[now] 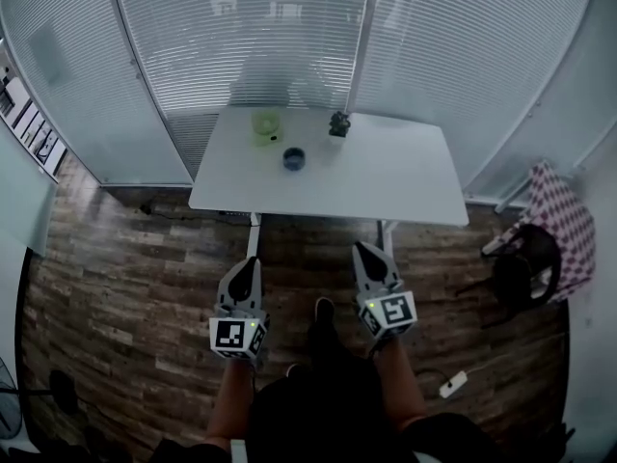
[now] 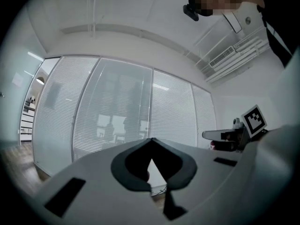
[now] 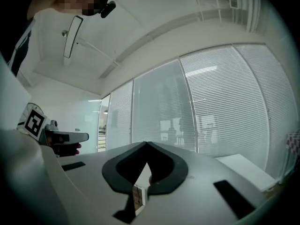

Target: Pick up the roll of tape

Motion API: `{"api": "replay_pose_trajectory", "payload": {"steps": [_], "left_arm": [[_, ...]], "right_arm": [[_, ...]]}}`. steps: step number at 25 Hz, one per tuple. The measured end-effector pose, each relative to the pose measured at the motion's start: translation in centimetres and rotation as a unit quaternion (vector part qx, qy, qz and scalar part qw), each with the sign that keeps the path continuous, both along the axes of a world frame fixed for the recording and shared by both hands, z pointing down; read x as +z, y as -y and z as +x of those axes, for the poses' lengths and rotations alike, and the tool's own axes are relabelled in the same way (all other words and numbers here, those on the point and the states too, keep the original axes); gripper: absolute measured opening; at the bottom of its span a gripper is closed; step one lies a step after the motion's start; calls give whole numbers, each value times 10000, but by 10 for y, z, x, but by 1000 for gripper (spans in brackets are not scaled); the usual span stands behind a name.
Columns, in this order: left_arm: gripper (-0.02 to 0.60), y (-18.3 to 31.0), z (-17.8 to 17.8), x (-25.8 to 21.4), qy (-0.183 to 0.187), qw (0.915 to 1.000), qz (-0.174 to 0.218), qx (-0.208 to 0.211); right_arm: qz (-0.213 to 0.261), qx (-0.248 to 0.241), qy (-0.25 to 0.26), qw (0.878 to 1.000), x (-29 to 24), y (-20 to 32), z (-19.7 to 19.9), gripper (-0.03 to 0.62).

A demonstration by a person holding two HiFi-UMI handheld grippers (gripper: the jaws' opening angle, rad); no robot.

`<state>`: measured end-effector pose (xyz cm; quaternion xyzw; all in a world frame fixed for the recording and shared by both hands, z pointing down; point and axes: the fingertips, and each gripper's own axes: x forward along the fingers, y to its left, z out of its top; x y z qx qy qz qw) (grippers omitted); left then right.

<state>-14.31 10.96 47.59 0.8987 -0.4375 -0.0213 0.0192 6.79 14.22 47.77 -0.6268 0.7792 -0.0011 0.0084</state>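
In the head view a white table (image 1: 386,177) stands ahead, against the blinds. On it lies a small blue roll of tape (image 1: 294,159), with a yellow-green cup-like thing (image 1: 266,125) behind it to the left. Both grippers hang well short of the table, over the wooden floor. My left gripper (image 1: 249,264) and my right gripper (image 1: 364,251) point level toward the table, side by side. In each gripper view the jaws meet at their tips with nothing between them: left gripper (image 2: 151,140), right gripper (image 3: 146,143). Neither gripper view shows the tape.
A small dark object (image 1: 338,123) sits at the table's far edge. A chair with a checked cloth and a dark bag (image 1: 540,244) stands to the right. A white power strip (image 1: 453,384) lies on the floor. Glass walls with blinds (image 1: 289,37) close the back.
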Motion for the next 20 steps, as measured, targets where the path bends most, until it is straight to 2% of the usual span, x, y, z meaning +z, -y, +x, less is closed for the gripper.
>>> {"api": "replay_pose_trajectory", "payload": {"steps": [20], "left_arm": [[6, 124, 50, 8, 105, 9999, -101, -4]], "right_arm": [[-124, -211, -57, 9997, 8, 128, 39, 6]]}}
